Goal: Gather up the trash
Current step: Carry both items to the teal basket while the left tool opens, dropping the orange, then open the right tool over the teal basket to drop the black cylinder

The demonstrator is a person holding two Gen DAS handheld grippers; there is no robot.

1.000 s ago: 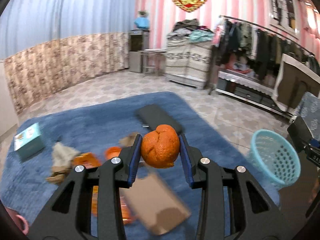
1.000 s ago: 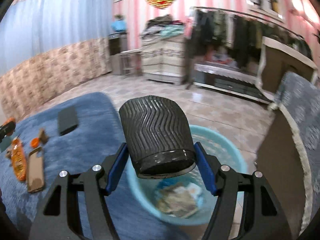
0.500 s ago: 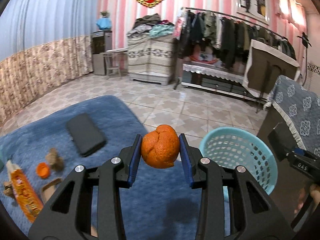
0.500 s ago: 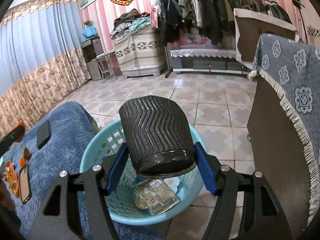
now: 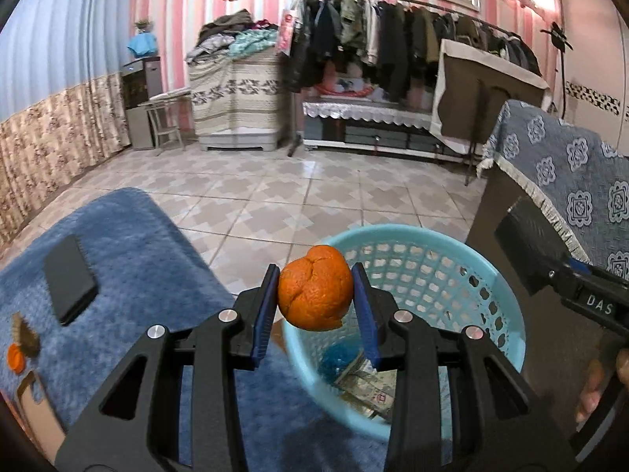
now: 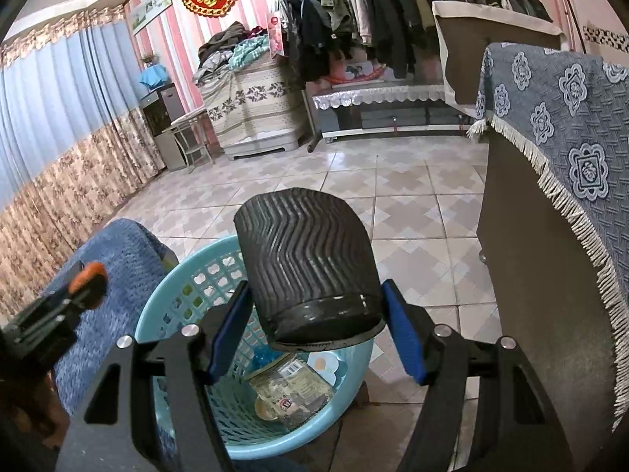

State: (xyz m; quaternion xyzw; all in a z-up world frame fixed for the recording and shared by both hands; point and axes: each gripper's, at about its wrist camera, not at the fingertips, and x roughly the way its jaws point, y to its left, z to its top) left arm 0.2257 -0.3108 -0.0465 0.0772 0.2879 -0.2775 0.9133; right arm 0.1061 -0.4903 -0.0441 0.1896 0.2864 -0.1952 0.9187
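Trash: one orange peel [image 5: 315, 288]; one black cup [image 6: 308, 266]

Basket [image 6: 220, 275] bottom mostly hidden behind black ribbed cup [image 6: 308, 267] in right tool [image 6: 314, 328]; wrappers below it blurry, unreadable. Left tool [image 6: 84, 281] blurred, cut by frame edge.

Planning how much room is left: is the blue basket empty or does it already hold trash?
Not empty. The basket already holds a flat wrapper and small scraps on its bottom.

Left gripper [image 5: 315, 299] clamped on orange peel [image 5: 315, 288], tilted down over basket [image 5: 507, 306] rim; right gripper [image 6: 314, 338] clamping black ribbed cup [image 6: 306, 263], above basket.
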